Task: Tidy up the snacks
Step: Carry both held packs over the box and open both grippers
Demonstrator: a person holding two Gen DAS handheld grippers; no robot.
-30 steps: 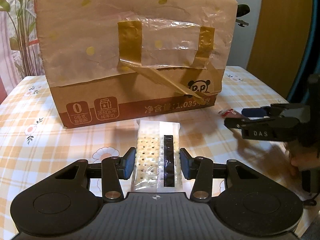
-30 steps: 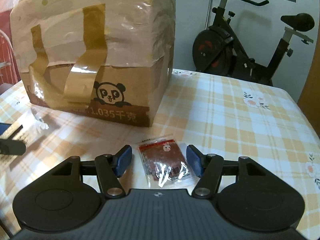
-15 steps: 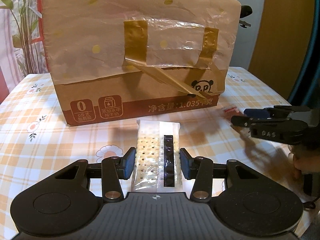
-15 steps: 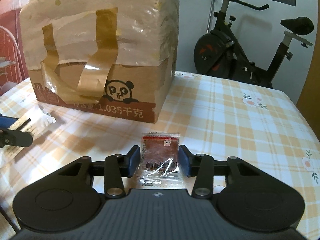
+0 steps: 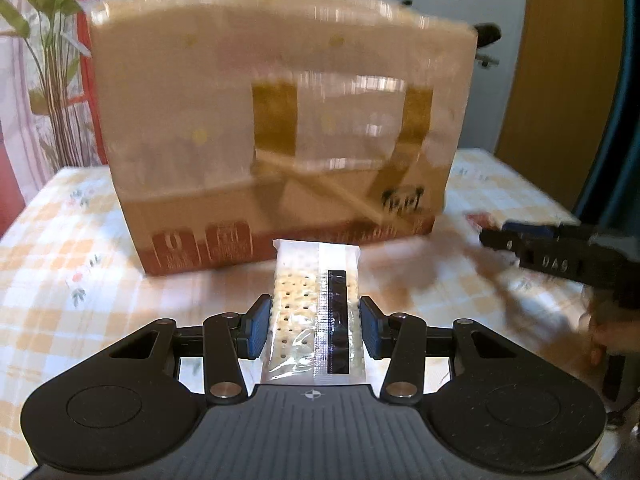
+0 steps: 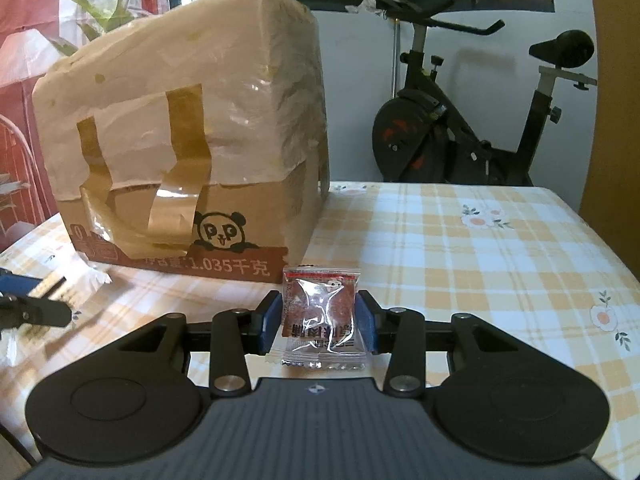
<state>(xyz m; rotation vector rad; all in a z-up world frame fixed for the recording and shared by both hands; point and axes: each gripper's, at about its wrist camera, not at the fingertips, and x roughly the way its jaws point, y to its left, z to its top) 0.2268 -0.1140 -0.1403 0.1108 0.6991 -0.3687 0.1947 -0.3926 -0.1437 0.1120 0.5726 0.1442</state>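
Clear-wrapped cracker pack (image 5: 316,304) sits clamped in the left gripper (image 5: 316,326); the right gripper (image 6: 318,322) pinches a small red-brown snack sachet (image 6: 320,312). Both hang before the taped cardboard box (image 6: 192,152), so stowing them seems left to do.

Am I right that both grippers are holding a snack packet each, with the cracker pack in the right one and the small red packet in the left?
Not quite: the sides are swapped. The left wrist view shows the left gripper shut on the cracker pack, and the right wrist view shows the right gripper shut on the small red packet.
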